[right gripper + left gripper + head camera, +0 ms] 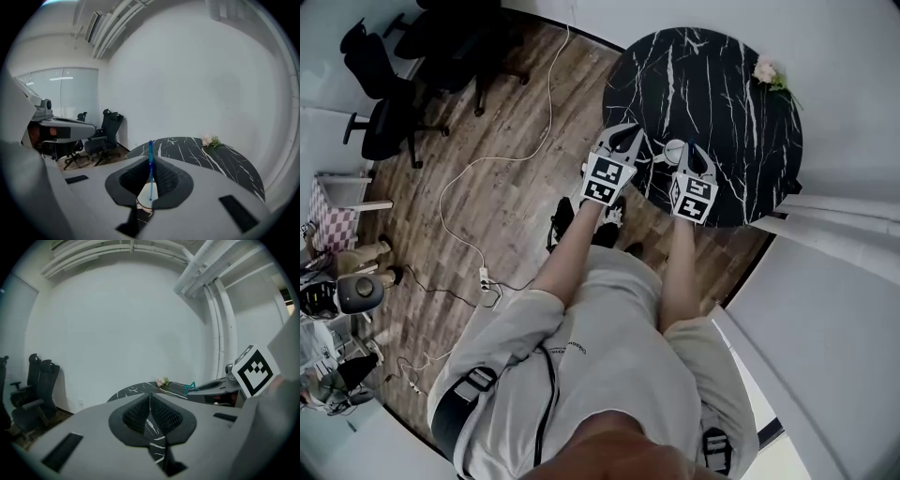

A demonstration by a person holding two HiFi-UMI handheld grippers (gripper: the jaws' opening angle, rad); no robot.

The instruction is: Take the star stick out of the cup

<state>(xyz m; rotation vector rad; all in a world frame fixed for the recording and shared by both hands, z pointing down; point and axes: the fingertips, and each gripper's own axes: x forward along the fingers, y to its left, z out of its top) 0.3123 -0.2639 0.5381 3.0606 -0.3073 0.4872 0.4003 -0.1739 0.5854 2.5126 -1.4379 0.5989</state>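
Note:
My right gripper (pixel 151 164) is shut on a thin blue stick (pixel 150 149) that stands upright between its pads. The stick's lower end reaches down to a pale cup (pixel 143 203) seen in the gap under the jaws. In the left gripper view the stick's teal star (pixel 191 388) shows at the tip of the right gripper. My left gripper (pixel 150 400) is shut with nothing between its pads. In the head view both grippers, left (pixel 625 138) and right (pixel 691 153), hover over the near edge of the round black marble table (pixel 722 94), with the cup (pixel 673 148) between them.
A small pink flower (pixel 767 72) lies at the table's far side. Black office chairs (pixel 384 112) stand on the wooden floor to the left, with a white cable (pixel 478 225) trailing across it. White walls close in behind and to the right of the table.

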